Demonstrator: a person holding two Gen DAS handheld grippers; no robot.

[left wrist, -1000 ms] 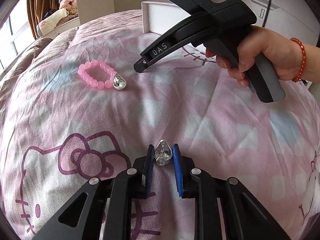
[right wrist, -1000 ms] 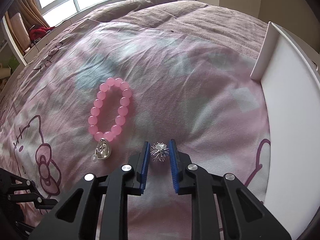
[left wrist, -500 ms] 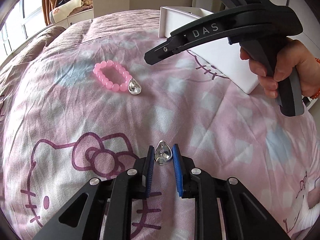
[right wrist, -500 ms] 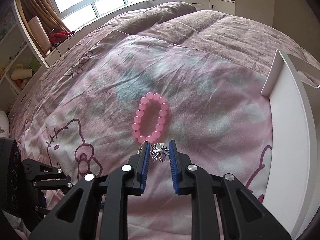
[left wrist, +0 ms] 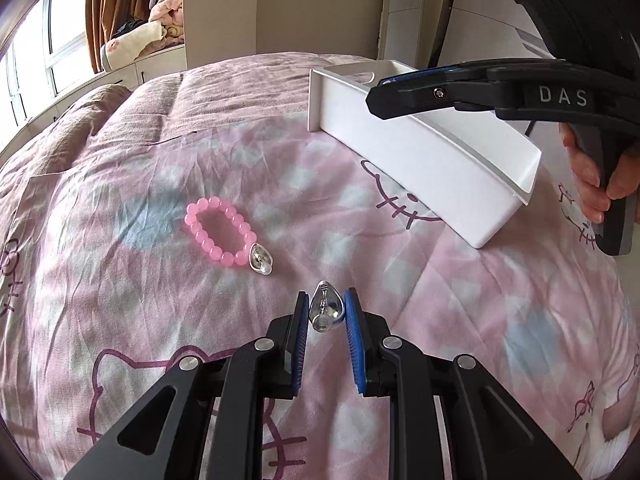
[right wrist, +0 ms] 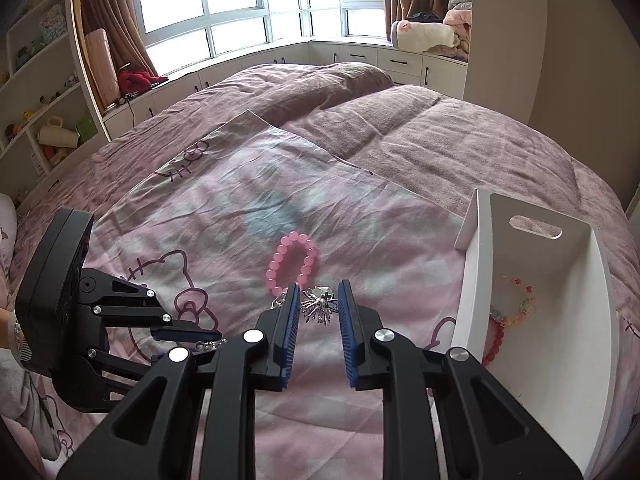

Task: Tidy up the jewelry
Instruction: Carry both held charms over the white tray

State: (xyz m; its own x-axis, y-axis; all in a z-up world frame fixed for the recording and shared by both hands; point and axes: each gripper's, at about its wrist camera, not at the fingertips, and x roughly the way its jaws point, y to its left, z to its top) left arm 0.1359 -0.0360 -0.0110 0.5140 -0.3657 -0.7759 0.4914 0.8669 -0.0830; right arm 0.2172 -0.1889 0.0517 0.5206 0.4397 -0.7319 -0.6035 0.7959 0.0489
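Above pink bedding (left wrist: pixel 400 272), left tongs (left wrist: pixel 327 312) pinch a silver earring (left wrist: pixel 326 307); right tongs (right wrist: pixel 319 308) pinch a spiky brooch (right wrist: pixel 319 306).

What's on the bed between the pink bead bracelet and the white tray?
Nothing in the left wrist view: only bare Hello Kitty duvet lies between the pink bead bracelet and the white tray. A silver teardrop earring touches the bracelet's near end.

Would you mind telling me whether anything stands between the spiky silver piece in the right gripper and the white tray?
Nothing visible does. The right gripper holds the spiky silver piece above the pink bedspread, and the white tray sits open-topped just to its right. The pink bead bracelet lies beyond, off that path.
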